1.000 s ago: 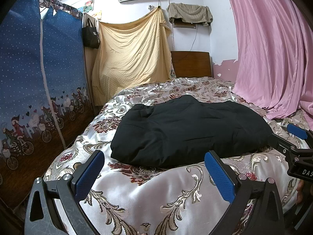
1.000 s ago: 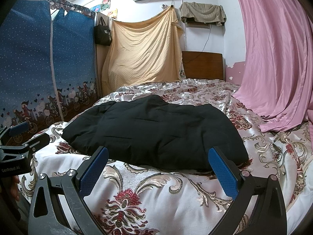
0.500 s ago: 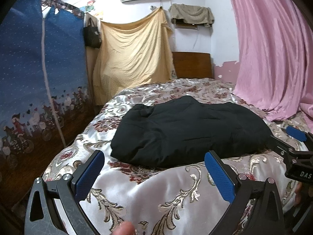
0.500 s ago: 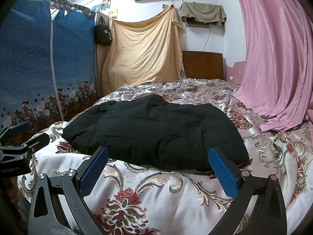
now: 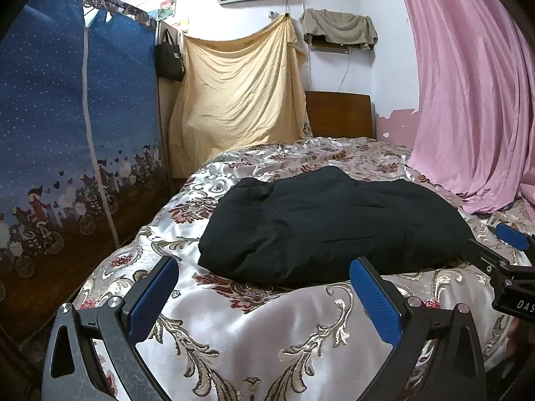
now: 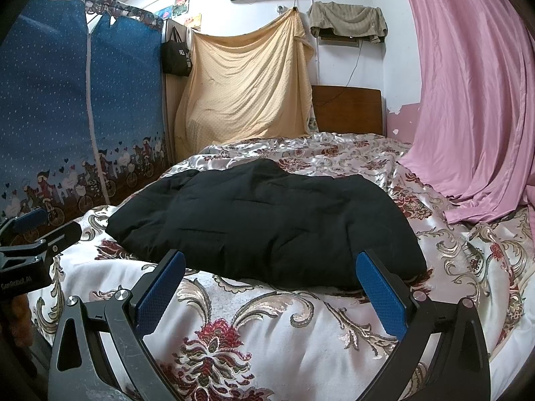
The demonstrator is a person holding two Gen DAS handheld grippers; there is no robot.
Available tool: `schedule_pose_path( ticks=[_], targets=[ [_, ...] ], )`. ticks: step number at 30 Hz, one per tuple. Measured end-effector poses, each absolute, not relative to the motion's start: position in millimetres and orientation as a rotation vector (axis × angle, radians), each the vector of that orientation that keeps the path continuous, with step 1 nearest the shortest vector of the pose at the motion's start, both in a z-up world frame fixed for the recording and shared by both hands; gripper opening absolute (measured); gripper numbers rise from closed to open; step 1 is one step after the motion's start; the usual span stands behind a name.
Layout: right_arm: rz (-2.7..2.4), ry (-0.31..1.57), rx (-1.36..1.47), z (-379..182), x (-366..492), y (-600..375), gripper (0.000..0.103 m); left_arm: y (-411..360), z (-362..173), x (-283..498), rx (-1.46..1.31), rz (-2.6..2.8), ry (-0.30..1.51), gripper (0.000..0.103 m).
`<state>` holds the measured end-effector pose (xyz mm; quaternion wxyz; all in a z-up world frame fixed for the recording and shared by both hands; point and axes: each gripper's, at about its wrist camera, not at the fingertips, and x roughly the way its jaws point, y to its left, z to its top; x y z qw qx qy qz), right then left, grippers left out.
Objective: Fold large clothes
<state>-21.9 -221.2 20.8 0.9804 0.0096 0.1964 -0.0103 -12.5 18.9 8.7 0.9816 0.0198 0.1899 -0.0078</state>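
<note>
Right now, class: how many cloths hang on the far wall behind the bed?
2. A large yellow sheet drapes left of the wooden headboard; a smaller olive cloth hangs above the headboard. The pink curtain on the right could hide more.

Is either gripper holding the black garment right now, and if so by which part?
Nothing is held. Left gripper and right gripper are both open, short of the black garment.
</note>
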Motion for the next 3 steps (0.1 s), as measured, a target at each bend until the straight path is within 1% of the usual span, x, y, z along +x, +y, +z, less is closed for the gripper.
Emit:
schedule_pose_path(
  ticks=[3],
  targets=[
    [-0.020, 0.397, 0.020, 20.7, -21.7, -221.4, 0.101, 20.2, 7.0, -9.5, 0.037, -0.017, 0.395, 0.103]
  ],
)
